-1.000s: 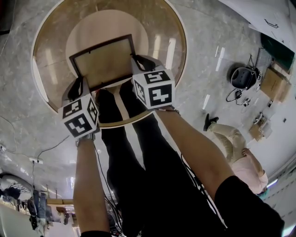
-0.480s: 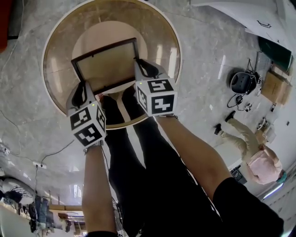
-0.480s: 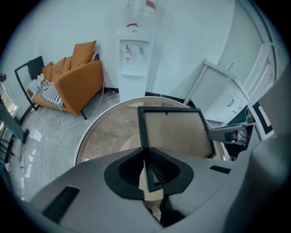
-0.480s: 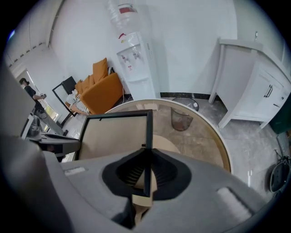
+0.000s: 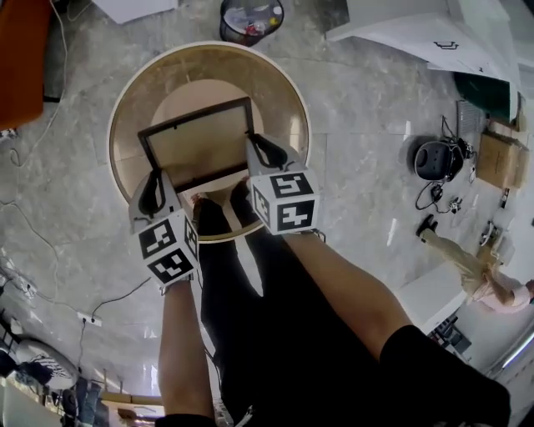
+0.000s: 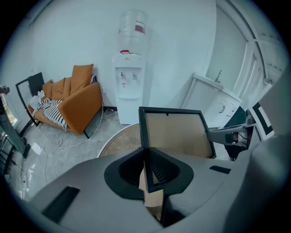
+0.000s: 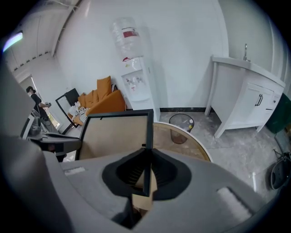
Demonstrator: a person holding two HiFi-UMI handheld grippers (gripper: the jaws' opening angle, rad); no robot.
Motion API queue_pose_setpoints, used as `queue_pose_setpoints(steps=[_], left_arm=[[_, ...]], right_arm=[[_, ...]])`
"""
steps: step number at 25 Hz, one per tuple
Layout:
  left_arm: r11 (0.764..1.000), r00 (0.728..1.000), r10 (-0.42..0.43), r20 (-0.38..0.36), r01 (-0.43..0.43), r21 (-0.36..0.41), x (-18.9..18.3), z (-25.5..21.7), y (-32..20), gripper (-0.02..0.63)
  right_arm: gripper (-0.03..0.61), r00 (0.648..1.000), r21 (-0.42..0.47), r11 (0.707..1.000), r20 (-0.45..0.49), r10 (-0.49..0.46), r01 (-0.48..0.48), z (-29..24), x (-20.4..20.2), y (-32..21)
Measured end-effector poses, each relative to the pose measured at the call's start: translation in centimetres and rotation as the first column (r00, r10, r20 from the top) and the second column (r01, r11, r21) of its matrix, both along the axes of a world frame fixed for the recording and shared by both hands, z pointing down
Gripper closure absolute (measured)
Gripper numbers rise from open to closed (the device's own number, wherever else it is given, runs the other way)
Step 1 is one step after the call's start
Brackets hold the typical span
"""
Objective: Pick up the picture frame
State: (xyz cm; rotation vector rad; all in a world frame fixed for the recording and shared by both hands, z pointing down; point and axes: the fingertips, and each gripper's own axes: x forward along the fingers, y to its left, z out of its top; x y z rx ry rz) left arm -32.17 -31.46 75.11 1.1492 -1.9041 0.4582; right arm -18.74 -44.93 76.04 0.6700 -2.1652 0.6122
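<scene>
I count 1 picture frame (image 5: 200,143), 1 round table (image 5: 288,104) and 2 grippers: the left gripper (image 5: 153,185) and the right gripper (image 5: 265,152). Around them I see 1 waste bin (image 5: 250,18), 1 water dispenser (image 6: 128,86), 1 orange sofa (image 6: 77,102) and 1 white cabinet (image 7: 245,91).

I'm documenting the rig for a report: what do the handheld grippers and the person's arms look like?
Both the left gripper and right gripper have grey bodies, black ribbed jaws and a white cube with black square markers. The forearms are bare; a black short sleeve shows on the right arm.
</scene>
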Motion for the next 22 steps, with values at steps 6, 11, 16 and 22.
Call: queue_pose_setpoints(steps=[6,11,16,22], left_arm=[[0.999,1.0,-0.011,0.025,0.01,0.046,0.5,-6.2,0.8,0.56],[0.996,0.998,-0.005,0.059,0.0,0.089,0.7,-11.0,0.8,0.56],[0.993,0.997,-0.002,0.079,-0.008,0.119,1.2,-15.1,0.8,0.56],[0.988,0.993,0.014,0.119,-0.033,0.153,1.1,-19.2,0.3,0.56]], right_arm=[[0.54,0.999,0.057,0.998,0.04,-0.026,0.024,-6.6,0.5,0.7],[0.539,0.997,0.092,0.996,0.073,-0.024,0.017,-11.4,0.9,0.9],[0.54,0.994,0.131,0.991,0.104,-0.017,0.003,-15.5,1.1,0.7],[0.54,0.99,0.157,0.987,0.141,-0.003,-0.02,-19.5,1.6,0.8]])
